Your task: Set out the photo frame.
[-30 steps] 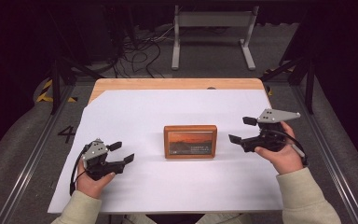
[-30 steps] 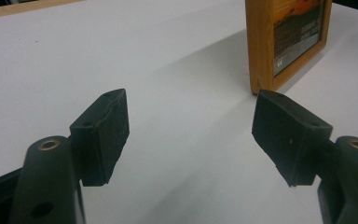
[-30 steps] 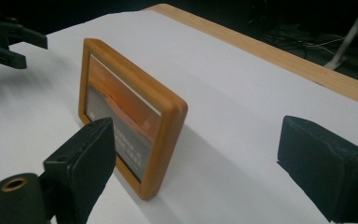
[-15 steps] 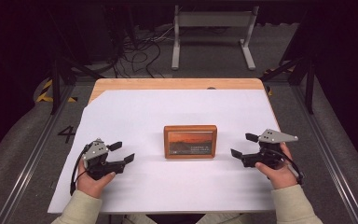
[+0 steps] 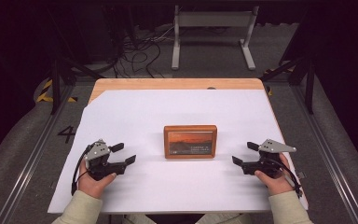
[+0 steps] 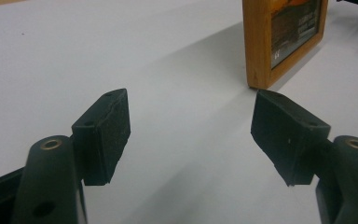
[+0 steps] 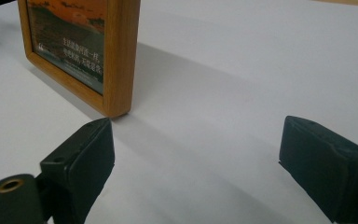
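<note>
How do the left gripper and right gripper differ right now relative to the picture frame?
The left gripper sits farther from the picture frame than the right gripper. The left gripper's grey plate is short; the right's is long, pointing outward. Both have open jaws, hold nothing, and face the frame.

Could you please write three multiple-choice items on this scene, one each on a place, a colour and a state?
1. Where does the picture frame stand?
A. between the two grippers
B. left of both grippers
C. on the floor

2. What colour is the frame's border?
A. blue
B. wood brown
C. white

3. How do the jaws of the left gripper and right gripper stand?
A. both shut on the frame
B. one open, one shut
C. both open and holding nothing

Answers: 1 A, the high view shows it on the white table cover, a gripper on each side; 2 B, its border is orange-brown wood; 3 C, both gripper views show wide gaps.
</note>
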`<state>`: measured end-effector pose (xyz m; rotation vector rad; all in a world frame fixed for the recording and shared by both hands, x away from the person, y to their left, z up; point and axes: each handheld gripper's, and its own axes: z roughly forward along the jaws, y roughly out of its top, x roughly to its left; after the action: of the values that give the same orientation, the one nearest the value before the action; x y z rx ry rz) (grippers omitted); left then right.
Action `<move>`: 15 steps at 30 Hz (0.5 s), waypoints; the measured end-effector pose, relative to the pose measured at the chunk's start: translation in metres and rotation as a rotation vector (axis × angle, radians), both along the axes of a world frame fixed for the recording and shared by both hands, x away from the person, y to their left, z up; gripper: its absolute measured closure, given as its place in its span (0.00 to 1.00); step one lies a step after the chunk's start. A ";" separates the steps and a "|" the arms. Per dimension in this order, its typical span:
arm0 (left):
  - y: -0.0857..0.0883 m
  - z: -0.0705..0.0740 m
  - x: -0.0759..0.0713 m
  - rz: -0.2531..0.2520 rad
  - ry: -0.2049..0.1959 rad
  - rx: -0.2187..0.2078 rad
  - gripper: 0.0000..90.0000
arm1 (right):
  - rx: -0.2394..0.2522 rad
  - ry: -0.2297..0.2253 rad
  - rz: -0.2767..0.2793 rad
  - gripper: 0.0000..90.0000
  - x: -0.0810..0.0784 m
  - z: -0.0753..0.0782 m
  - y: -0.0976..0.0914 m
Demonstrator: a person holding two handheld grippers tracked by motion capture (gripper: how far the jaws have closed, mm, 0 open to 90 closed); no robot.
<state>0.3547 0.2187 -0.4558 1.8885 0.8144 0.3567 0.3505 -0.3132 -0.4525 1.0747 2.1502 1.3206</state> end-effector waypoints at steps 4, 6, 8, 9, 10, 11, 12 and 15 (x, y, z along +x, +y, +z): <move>-0.001 0.000 0.000 0.002 0.004 0.005 0.32 | 0.005 0.007 -0.006 0.12 0.001 0.000 0.000; -0.001 -0.001 0.000 0.004 0.012 0.004 0.32 | 0.008 0.016 -0.015 0.10 0.003 0.000 -0.001; -0.001 -0.002 0.001 0.008 0.018 0.005 0.32 | 0.008 0.014 -0.020 0.10 0.003 0.000 -0.001; -0.001 -0.002 0.001 0.009 0.018 0.005 0.32 | 0.008 0.014 -0.021 0.10 0.003 0.000 -0.001; -0.001 -0.002 0.001 0.010 0.013 0.007 0.32 | 0.009 0.020 -0.023 0.10 0.004 0.000 -0.001; 0.000 -0.002 0.001 0.008 0.015 0.009 0.32 | 0.008 0.022 -0.023 0.10 0.004 0.000 -0.001; 0.000 -0.002 0.001 0.009 0.015 0.009 0.32 | 0.001 0.024 -0.022 0.10 0.004 0.000 -0.001; 0.000 -0.003 0.001 0.019 0.019 0.012 0.32 | -0.006 0.026 -0.027 0.10 0.005 0.000 0.000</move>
<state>0.3560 0.2188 -0.4586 1.8990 0.8455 0.3563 0.3555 -0.3130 -0.4529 1.1204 2.1501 1.2938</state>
